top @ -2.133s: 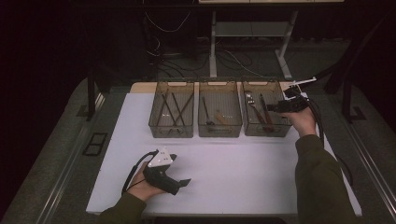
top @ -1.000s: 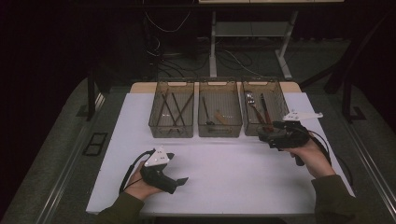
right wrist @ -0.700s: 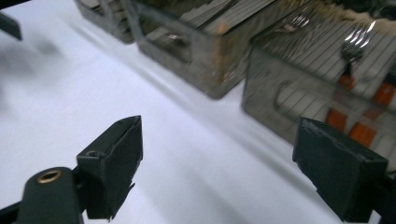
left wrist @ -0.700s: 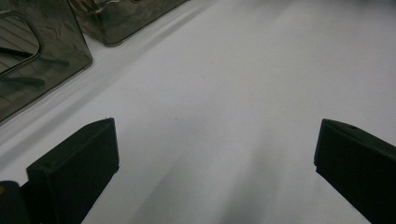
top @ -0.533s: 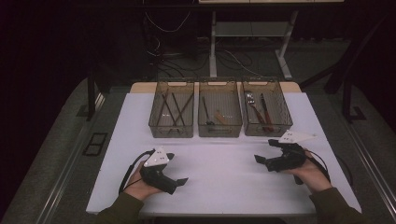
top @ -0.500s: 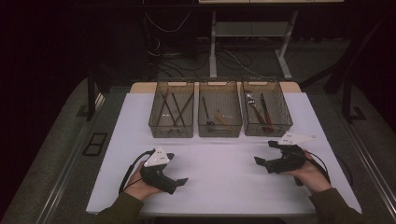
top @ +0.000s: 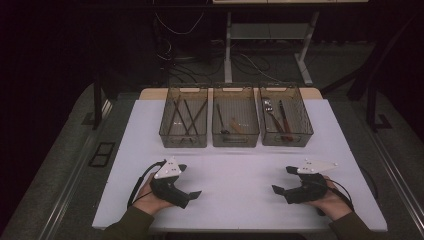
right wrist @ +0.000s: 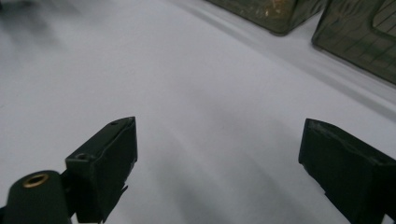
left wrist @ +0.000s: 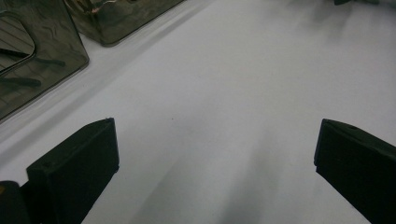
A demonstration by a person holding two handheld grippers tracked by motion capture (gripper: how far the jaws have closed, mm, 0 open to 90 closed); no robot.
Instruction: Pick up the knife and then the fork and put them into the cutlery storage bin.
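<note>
Both grippers were rested low on the white table (top: 240, 165), jaws spread wide and empty: the left gripper (top: 192, 195) left, the right gripper (top: 280, 189) right, seemingly parked. Cutlery was kept sorted in three bins (top: 235, 141) beyond, well apart.

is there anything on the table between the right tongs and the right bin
Nothing visible. The right tongs rest open and empty on the white table, and only bare surface lies between them and the right bin of utensils.
</note>
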